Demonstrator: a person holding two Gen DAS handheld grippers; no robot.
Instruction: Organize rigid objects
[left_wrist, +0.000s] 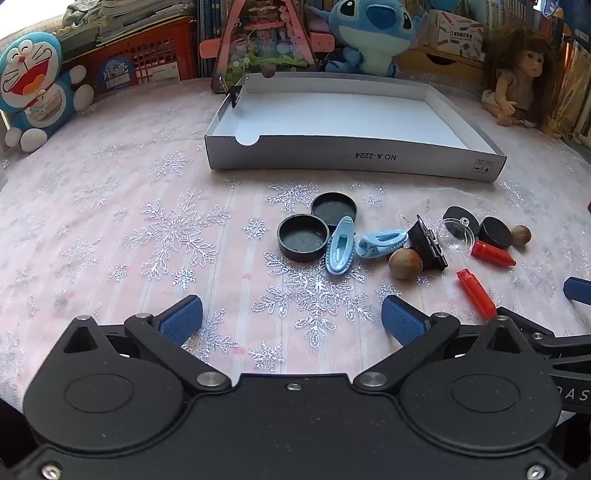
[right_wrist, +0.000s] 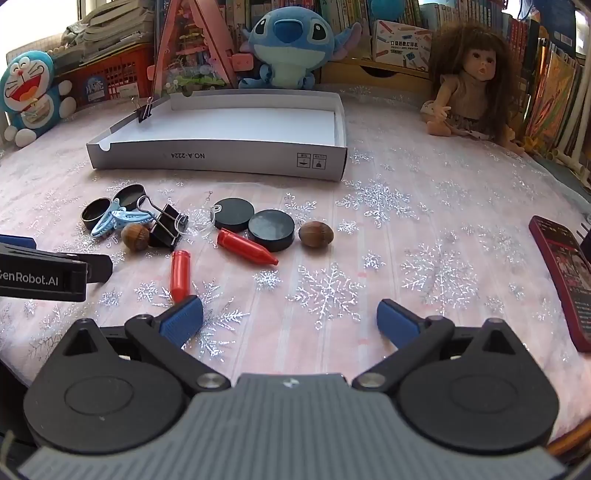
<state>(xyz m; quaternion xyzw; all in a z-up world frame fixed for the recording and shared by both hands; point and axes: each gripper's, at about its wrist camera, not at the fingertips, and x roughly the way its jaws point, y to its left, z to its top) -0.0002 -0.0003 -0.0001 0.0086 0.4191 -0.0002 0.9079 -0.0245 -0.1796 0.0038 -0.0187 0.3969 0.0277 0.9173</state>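
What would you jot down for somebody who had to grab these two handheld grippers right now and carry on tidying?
Left gripper: open, empty, over the cloth.
Right gripper: open, empty.
White box: nothing inside yet; one binder clip clamped on its left wall.
Loose on the tablecloth in front of the box: two black caps, two black discs, two blue clips, a black binder clip, two red crayon-shaped pieces, two nuts, a clear dome.
Done: nothing sorted.
Left: everything, presumably into the box.
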